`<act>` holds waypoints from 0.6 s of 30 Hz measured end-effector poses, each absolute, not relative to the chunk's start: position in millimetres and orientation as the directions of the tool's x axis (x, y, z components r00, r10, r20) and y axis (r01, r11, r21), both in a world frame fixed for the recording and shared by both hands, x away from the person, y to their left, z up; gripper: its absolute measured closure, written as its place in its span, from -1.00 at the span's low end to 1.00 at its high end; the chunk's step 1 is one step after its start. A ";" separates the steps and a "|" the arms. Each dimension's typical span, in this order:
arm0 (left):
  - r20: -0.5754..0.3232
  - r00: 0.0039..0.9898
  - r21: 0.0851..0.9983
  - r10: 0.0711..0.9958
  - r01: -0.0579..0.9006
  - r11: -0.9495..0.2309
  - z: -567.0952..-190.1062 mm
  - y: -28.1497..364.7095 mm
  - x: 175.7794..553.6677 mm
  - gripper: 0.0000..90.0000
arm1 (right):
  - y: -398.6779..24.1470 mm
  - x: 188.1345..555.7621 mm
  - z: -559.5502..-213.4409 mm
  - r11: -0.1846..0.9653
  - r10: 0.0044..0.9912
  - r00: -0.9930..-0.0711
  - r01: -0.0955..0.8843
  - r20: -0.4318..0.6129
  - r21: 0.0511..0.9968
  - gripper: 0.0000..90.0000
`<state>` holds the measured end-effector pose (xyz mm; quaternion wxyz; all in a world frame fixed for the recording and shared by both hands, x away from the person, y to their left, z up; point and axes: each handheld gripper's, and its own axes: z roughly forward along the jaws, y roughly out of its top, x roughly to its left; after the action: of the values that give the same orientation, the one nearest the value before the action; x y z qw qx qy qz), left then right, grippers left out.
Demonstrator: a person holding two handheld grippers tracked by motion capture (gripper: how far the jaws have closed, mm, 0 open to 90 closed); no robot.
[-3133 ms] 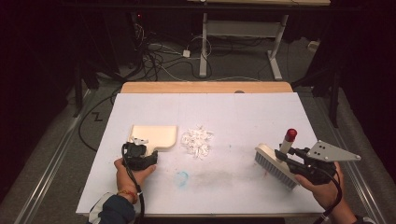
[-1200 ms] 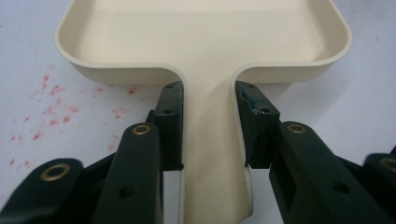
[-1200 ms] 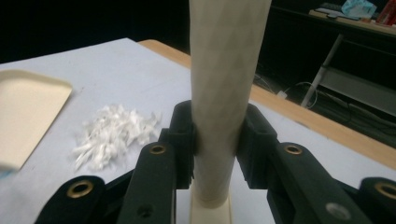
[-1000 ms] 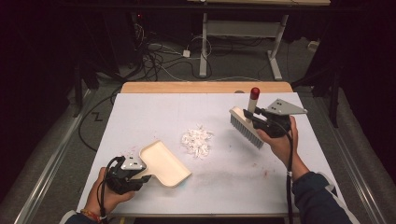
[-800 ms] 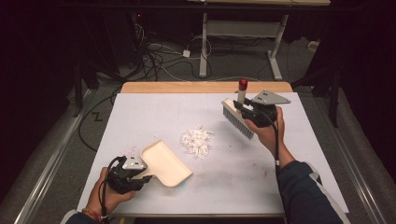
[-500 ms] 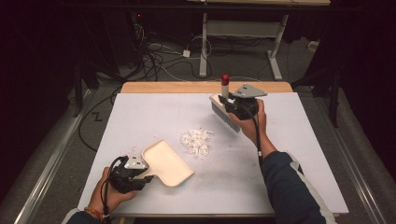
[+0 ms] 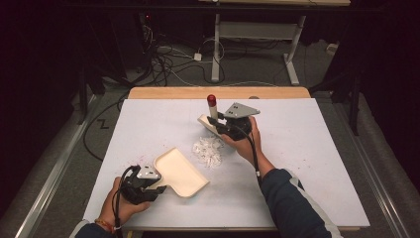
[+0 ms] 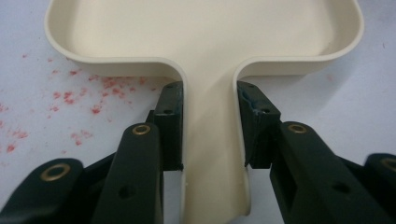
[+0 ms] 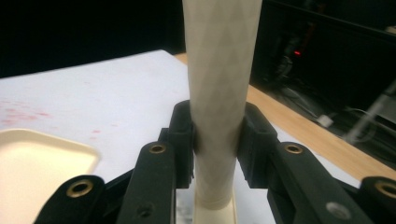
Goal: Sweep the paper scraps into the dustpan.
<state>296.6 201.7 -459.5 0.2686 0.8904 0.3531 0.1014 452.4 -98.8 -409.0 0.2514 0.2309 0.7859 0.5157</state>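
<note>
The high view looks forward and down from above the person's side onto the white rectangular worktop (image 7: 307, 163). The left gripper view sits low and very close behind the cream plastic dustpan (image 8: 205, 42), facing along its handle. The right gripper view, equally close, faces past the cream brush handle (image 9: 219, 84); it shares that dustpan (image 9: 37, 163) at its left edge.

in the right gripper view the cream plastic brush handle (image 9: 219, 84) runs off the top edge, so its red tip is cut away, and its lower end is lost at the bottom edge between the black jaws. the cream plastic dustpan (image 9: 42, 177) is cropped there by the left and bottom edges. in the left gripper view that dustpan's tray (image 8: 205, 32) is cut off at the top, its front lip unseen. in the high view the pile of small white scraps (image 7: 209, 150) is too small to tell piece from piece, and the brush's bristles hide behind the right gripper (image 7: 232, 126).
</note>
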 end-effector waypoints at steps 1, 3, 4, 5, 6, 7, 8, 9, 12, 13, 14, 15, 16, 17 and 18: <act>-0.017 0.727 0.550 0.687 0.580 -0.601 -459.6 201.1 297.3 0.41 | -97.8 449.6 -409.4 0.358 0.610 -0.778 0.103 -0.148 0.928 0.57; -0.017 0.725 0.547 0.688 0.582 -0.601 -460.0 199.3 299.4 0.41 | -95.7 443.5 -410.7 0.359 0.597 -0.789 0.100 -0.146 0.928 0.56; -0.015 0.724 0.547 0.690 0.583 -0.601 -459.8 198.1 300.6 0.41 | -95.1 441.0 -411.5 0.356 0.588 -0.796 0.096 -0.143 0.930 0.56; -0.014 0.724 0.545 0.690 0.584 -0.602 -459.6 196.4 302.0 0.41 | -94.4 438.5 -412.1 0.358 0.581 -0.802 0.098 -0.139 0.928 0.56; -0.010 0.724 0.541 0.690 0.584 -0.605 -459.3 194.2 303.4 0.41 | -93.7 436.6 -412.7 0.362 0.572 -0.807 0.088 -0.146 0.928 0.55; -0.009 0.724 0.541 0.690 0.583 -0.606 -459.1 192.2 305.0 0.41 | -93.2 434.6 -413.0 0.363 0.569 -0.809 0.087 -0.147 0.928 0.55; -0.009 0.724 0.538 0.690 0.585 -0.607 -459.0 190.1 306.9 0.41 | -92.8 432.6 -413.2 0.356 0.567 -0.812 0.092 -0.137 0.930 0.55; -0.006 0.727 0.533 0.687 0.583 -0.612 -459.0 187.8 308.9 0.41 | -92.7 430.5 -413.0 0.354 0.565 -0.814 0.094 -0.133 0.931 0.55; -0.004 0.727 0.530 0.687 0.584 -0.615 -458.5 181.5 314.5 0.41 | -91.2 424.6 -413.1 0.344 0.555 -0.822 0.089 -0.126 0.935 0.55; -0.004 0.727 0.526 0.687 0.585 -0.617 -458.2 179.5 315.9 0.41 | -90.0 421.9 -413.4 0.341 0.556 -0.822 0.088 -0.125 0.936 0.55; -0.001 0.727 0.526 0.687 0.585 -0.618 -457.9 177.0 317.1 0.41 | -88.9 419.5 -413.5 0.345 0.555 -0.821 0.084 -0.131 0.935 0.55; -0.002 0.726 0.524 0.688 0.586 -0.618 -458.0 175.3 317.9 0.41 | -87.1 416.1 -413.6 0.341 0.555 -0.822 0.086 -0.127 0.936 0.56; -0.002 0.727 0.518 0.686 0.588 -0.621 -458.3 173.0 318.9 0.41 | -85.8 414.1 -413.7 0.339 0.555 -0.822 0.084 -0.127 0.937 0.56; -0.001 0.726 0.517 0.687 0.589 -0.621 -458.5 170.9 319.7 0.41 | -84.4 411.4 -413.5 0.339 0.553 -0.823 0.082 -0.128 0.937 0.56; -0.006 0.727 0.519 0.686 0.589 -0.620 -458.8 169.2 320.9 0.41 | -82.7 408.7 -413.4 0.334 0.548 -0.828 0.084 -0.121 0.939 0.56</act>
<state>320.9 169.2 -458.8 0.2511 0.8947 0.3564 0.0970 408.7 -82.7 -413.4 0.2143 0.2003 0.7880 0.5413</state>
